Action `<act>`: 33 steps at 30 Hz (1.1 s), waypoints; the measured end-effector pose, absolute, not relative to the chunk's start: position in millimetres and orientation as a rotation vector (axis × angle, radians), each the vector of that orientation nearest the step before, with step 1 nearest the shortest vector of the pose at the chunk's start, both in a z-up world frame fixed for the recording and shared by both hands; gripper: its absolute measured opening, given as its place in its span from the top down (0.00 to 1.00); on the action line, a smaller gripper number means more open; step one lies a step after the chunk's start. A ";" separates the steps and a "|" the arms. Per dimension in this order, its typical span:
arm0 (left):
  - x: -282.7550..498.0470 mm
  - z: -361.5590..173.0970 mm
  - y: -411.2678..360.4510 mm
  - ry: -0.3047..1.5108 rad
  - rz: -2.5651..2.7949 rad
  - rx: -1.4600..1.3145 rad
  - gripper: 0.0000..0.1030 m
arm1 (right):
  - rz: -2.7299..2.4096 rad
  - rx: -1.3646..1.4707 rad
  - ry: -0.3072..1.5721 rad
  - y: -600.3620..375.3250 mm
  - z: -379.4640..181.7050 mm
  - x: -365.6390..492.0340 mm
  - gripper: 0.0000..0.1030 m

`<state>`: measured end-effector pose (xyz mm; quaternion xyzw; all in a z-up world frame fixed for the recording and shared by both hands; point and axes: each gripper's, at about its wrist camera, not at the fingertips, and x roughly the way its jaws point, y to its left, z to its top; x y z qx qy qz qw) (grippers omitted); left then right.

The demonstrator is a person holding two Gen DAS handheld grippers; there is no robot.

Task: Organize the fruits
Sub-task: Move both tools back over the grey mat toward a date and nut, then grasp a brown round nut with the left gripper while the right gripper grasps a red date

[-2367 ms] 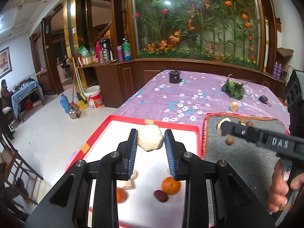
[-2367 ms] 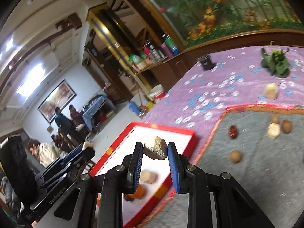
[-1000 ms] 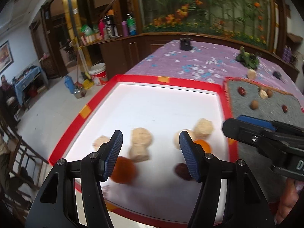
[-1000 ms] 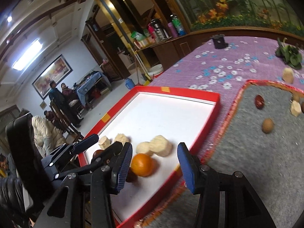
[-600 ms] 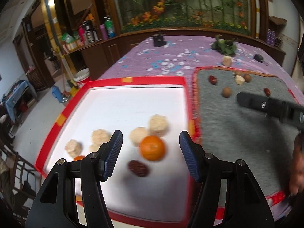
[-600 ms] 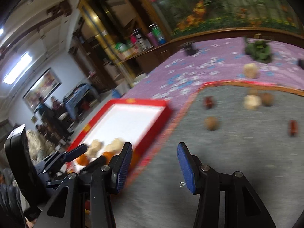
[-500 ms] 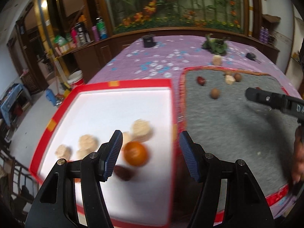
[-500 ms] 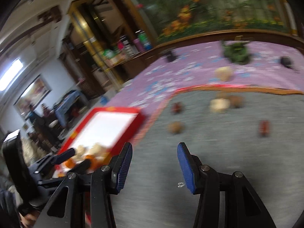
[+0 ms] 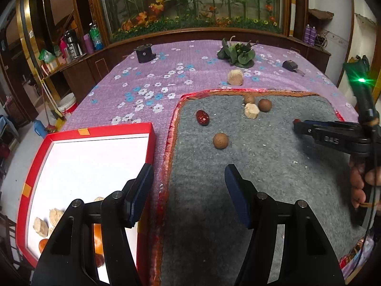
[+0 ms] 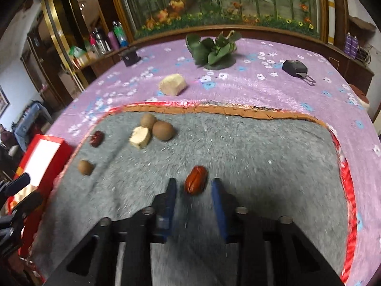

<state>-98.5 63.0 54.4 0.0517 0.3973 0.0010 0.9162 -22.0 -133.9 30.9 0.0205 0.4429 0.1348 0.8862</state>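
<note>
A glossy, slightly blurred red date (image 10: 195, 183) lies on grey felt mat (image 10: 262, 157) between the right gripper (image 10: 193, 190)'s parted fingers; the left gripper (image 9: 188, 190) gapes wide over a purple floral tablecloth (image 9: 166, 76).

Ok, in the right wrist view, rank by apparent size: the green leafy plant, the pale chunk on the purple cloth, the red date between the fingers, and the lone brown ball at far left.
1. Green leafy plant, despite being farthest.
2. Pale chunk.
3. Red date, though it is nearest the camera, so its true size is unsure.
4. Brown ball.
</note>
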 end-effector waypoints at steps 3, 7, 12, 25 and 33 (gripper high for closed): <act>-92.1 52.8 63.6 0.834 0.007 0.106 0.39 | 0.231 -0.041 0.937 -121.2 26.6 -10.9 0.83; -80.6 51.1 59.2 0.853 0.005 0.119 0.39 | 0.260 0.084 0.917 -130.8 30.4 -2.3 0.83; -54.2 44.8 38.5 0.870 -0.012 0.133 0.39 | 0.349 0.321 0.851 -166.9 34.7 0.3 0.83; -18.0 12.5 22.7 0.921 -0.079 0.073 0.81 | 0.351 0.351 0.828 -177.4 41.2 3.2 0.83; -43.9 30.0 26.6 0.861 -0.074 0.073 0.81 | 0.345 0.363 0.783 -183.4 46.8 -0.3 0.83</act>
